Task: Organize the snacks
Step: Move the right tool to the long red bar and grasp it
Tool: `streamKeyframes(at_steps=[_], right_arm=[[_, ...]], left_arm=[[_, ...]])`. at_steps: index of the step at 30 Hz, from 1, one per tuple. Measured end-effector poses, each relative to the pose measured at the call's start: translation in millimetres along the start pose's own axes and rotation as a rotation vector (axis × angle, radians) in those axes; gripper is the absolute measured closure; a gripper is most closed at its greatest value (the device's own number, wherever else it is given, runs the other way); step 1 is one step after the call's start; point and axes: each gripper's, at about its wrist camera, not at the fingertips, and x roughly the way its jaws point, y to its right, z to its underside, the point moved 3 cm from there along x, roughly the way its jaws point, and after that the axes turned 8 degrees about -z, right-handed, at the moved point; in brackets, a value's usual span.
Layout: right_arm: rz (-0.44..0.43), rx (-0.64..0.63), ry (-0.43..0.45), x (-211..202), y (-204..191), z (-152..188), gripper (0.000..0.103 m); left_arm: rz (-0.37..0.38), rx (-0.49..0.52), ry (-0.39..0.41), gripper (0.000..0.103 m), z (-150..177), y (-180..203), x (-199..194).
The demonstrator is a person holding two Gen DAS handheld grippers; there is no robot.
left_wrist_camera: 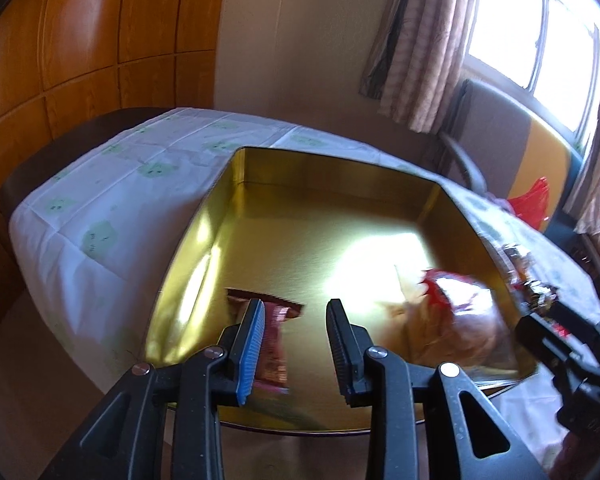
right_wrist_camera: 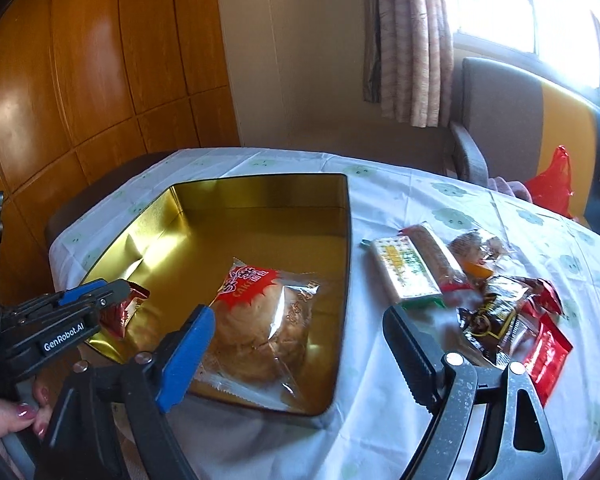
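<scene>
Gold tin (right_wrist_camera: pixel 342 216) is seen at table centre; a bagged bun (right_wrist_camera: pixel 260 320) and a red bar (left_wrist_camera: pixel 274 344) lie inside, loose snacks (right_wrist_camera: pixel 460 280) at three o'clock. Left gripper (left_wrist_camera: pixel 296 312) stands apart over the bar, right gripper (right_wrist_camera: pixel 300 320) wide and empty. Snagging the bar on withdrawal could be risked.

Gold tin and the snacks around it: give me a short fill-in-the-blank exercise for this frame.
1. The bagged bread lies inside the ____ tin.
2. The small red wrapper lies in the tin in front of the ____ gripper.
3. The green-and-white cracker pack lies on the ____, outside the tin.
4. The right gripper has its jaws ____.

Missing words: gold; left; tablecloth; open
</scene>
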Motion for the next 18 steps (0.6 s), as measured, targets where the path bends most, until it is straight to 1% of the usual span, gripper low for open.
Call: streamKeyframes(at_steps=[3, 10, 13, 18], right_arm=[[0.005, 0.01, 0.004, -9, 4, 0, 0.016], [0.03, 0.067, 0.005, -25, 22, 4, 0.016], [0.052, 0.083, 0.003, -34, 31, 11, 0.016], [0.101, 0.127, -0.025, -49, 57, 31, 0.016]], left_arm=[[0.05, 0.002, -0.005, 0.067, 1, 9, -5], [0.091, 0.05, -0.022, 0.067, 9, 36, -13], [0.13, 0.059, -0.035, 0.067, 16, 50, -19], [0.175, 0.15, -0.03, 0.067, 28, 84, -32]])
